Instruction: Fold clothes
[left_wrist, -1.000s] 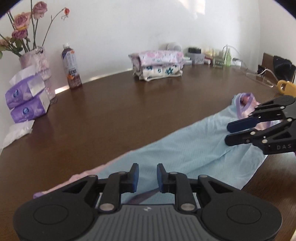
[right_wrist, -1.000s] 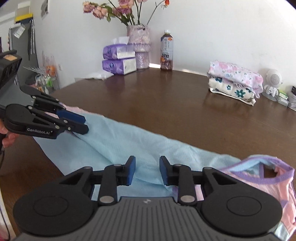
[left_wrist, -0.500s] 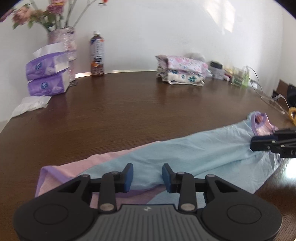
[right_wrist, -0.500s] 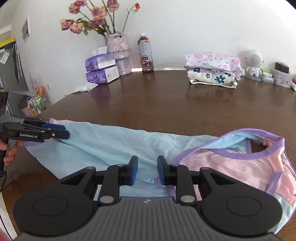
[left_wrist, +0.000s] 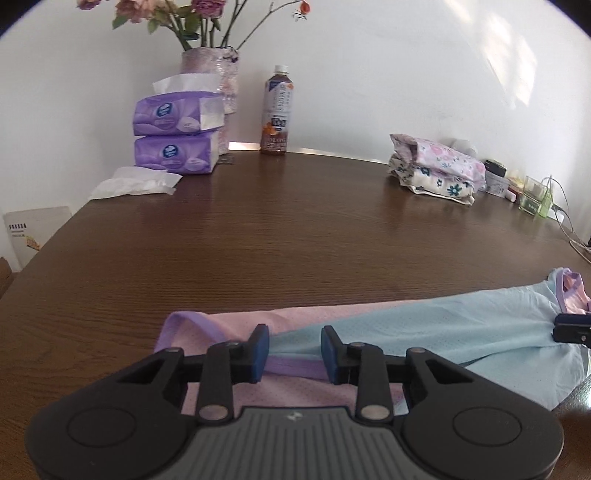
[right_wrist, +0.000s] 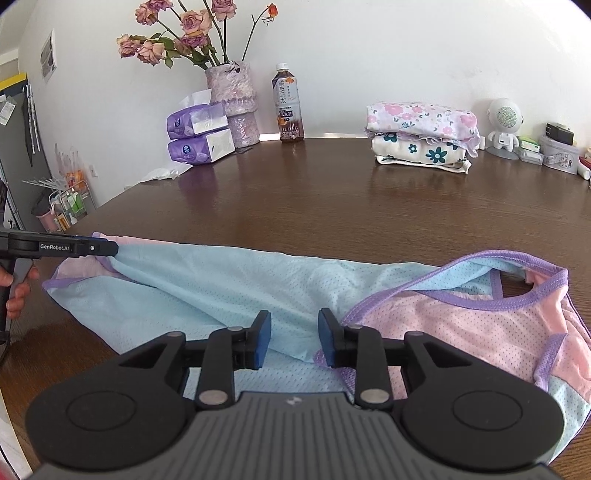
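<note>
**A:** Where's the garment?

**B:** The blue and pink mesh top (right_wrist: 236, 291) lies stretched across the near edge of the counter (right_wrist: 332, 199), folded lengthwise into a long band. In the right wrist view its purple-trimmed neck and armholes sit at about 3 o'clock, and the hem end runs out to 9 o'clock.

**A:** And the tongs?

**B:** The right tongs (right_wrist: 293, 338) are released, the jaws standing apart low over the cloth where blue meets pink, gripping nothing. The left tongs (left_wrist: 293, 349) are likewise parted above the purple hem band. From the right wrist view the left tongs (right_wrist: 110, 249) seem to rest against the hem corner at 9 o'clock, though from that angle I can't tell for sure whether they touch it.

**A:** So which step is this?

**B:** I'd judge the lengthwise fold is laid down and both ends have been let go. The crosswise fold isn't done.

**A:** What does the next move need?

**B:** Probably a fresh pinch at one end through both layers, then carrying it over to meet the other end. The mesh looks limp and slippery, so edges may drift. The folded stack (right_wrist: 421, 136) at 1 o'clock suggests where it finishes.
</note>
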